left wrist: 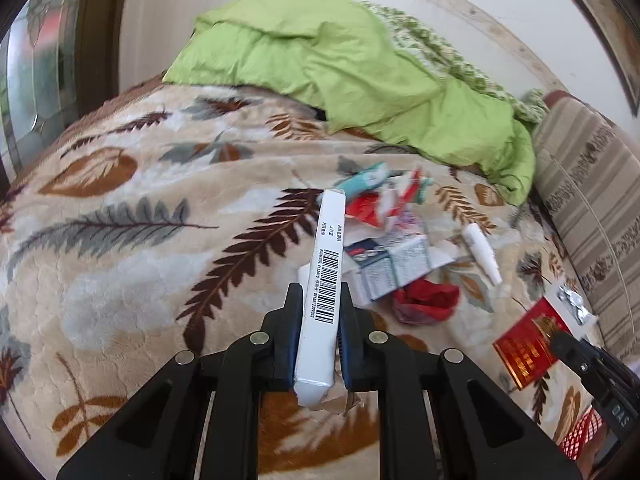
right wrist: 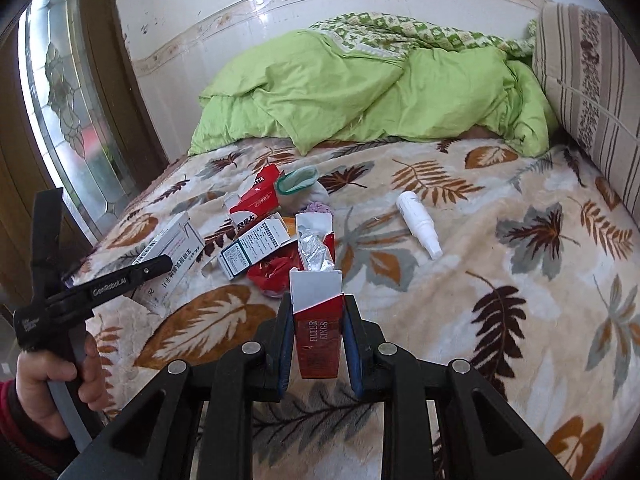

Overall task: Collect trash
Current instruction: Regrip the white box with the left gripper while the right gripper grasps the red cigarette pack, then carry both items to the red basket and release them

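Note:
My left gripper (left wrist: 319, 300) is shut on a long white carton with a barcode (left wrist: 326, 264), held above the bed. My right gripper (right wrist: 317, 312) is shut on a red cigarette pack (right wrist: 318, 332) with its lid open and foil sticking out. The red pack also shows in the left wrist view (left wrist: 528, 344) at the right. On the leaf-patterned blanket (right wrist: 500, 240) lies a trash pile: red and white boxes (right wrist: 256, 200), a blue and white medicine box (right wrist: 250, 248), red crumpled wrapper (right wrist: 272, 272), and a white spray bottle (right wrist: 418, 218). The left gripper with its carton (right wrist: 172, 256) shows at the left.
A crumpled green duvet (right wrist: 360, 92) lies at the head of the bed. A striped cushion (right wrist: 588, 92) stands along the right side. A glass door (right wrist: 68, 112) is at the left. A white tiled wall (right wrist: 240, 0) is behind the bed.

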`<state>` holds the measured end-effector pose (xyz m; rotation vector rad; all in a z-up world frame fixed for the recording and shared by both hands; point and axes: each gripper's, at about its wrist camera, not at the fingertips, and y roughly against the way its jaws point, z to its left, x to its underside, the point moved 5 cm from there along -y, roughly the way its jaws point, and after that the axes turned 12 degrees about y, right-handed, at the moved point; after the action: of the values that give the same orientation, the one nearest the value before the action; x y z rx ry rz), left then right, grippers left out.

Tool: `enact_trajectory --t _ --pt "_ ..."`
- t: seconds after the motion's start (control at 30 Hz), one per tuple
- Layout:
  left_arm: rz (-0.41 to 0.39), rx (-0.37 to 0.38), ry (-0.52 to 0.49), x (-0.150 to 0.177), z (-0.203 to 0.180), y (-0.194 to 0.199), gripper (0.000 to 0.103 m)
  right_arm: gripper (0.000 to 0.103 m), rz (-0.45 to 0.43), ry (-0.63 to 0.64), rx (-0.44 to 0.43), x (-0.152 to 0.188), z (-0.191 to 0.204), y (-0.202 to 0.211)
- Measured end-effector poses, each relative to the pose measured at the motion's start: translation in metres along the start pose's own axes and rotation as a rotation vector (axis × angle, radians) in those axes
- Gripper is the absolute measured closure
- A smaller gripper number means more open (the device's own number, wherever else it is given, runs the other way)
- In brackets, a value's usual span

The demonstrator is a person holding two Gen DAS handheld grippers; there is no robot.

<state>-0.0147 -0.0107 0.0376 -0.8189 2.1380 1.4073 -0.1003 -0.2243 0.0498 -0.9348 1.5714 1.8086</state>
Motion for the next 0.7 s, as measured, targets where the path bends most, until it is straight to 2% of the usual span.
enact_trajectory --t 0.27,0.7 --pt "-0.022 0.060 -0.112 0.015 -0.039 0.026 0.088 0.079 -0.036 -0.061 -0.012 -0.002 -0.009 0.020" --pt "-0.027 0.138 -0.140 0.019 -0.064 0.048 0.088 0.079 -0.063 -0.166 -0.048 -0.006 -0.026 0.044"
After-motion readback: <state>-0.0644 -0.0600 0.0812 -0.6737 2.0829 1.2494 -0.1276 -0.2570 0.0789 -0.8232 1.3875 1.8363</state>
